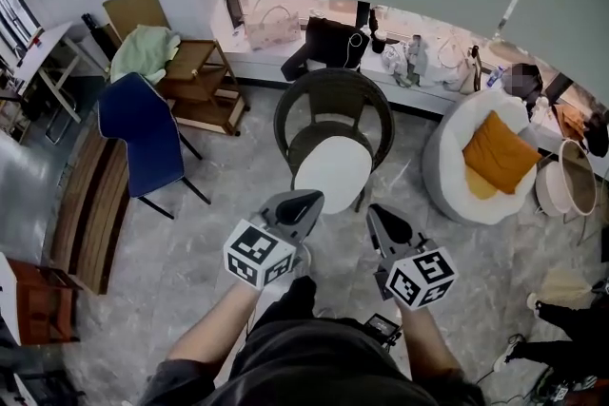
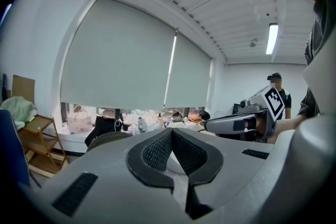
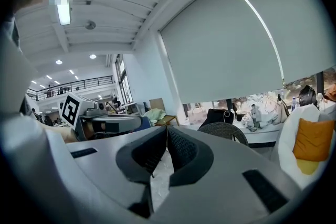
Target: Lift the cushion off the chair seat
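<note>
A round white cushion lies on the seat of a dark wicker chair in the middle of the head view. My left gripper and right gripper hover side by side just short of the cushion's near edge, both pointing at the chair. Each is shut, tips together, holding nothing. In the left gripper view the left gripper's pads meet, with the chair back beyond and the right gripper alongside. From the right gripper view the right gripper is likewise shut, with the chair ahead.
A blue chair and a wooden shelf stand to the left, beside a slatted bench. A white armchair with an orange cushion sits to the right, next to a basket. Bags line the window ledge.
</note>
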`<state>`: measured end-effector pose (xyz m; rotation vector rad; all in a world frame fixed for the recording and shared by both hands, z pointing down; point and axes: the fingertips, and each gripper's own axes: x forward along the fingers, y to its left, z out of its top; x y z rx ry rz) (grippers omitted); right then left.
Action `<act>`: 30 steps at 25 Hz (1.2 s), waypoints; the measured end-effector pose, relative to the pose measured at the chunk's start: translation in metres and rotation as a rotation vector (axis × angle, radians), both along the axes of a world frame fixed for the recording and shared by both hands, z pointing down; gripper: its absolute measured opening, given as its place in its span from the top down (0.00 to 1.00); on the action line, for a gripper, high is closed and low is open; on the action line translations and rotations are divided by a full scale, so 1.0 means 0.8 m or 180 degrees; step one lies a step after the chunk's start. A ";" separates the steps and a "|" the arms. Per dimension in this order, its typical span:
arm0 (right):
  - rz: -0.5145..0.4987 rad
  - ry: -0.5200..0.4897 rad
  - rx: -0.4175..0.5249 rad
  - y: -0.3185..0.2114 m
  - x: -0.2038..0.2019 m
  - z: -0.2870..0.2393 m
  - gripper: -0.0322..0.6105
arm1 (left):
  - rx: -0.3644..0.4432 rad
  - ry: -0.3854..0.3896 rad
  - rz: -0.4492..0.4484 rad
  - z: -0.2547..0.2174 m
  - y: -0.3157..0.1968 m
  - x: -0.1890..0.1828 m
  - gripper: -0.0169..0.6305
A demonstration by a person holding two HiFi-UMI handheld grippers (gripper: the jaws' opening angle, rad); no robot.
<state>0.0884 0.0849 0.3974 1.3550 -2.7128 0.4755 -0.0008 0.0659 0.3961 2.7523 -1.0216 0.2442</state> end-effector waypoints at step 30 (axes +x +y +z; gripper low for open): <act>0.0434 0.0099 -0.0788 -0.242 -0.068 0.154 0.93 | -0.0750 -0.0046 0.0168 0.152 -0.239 -0.091 0.96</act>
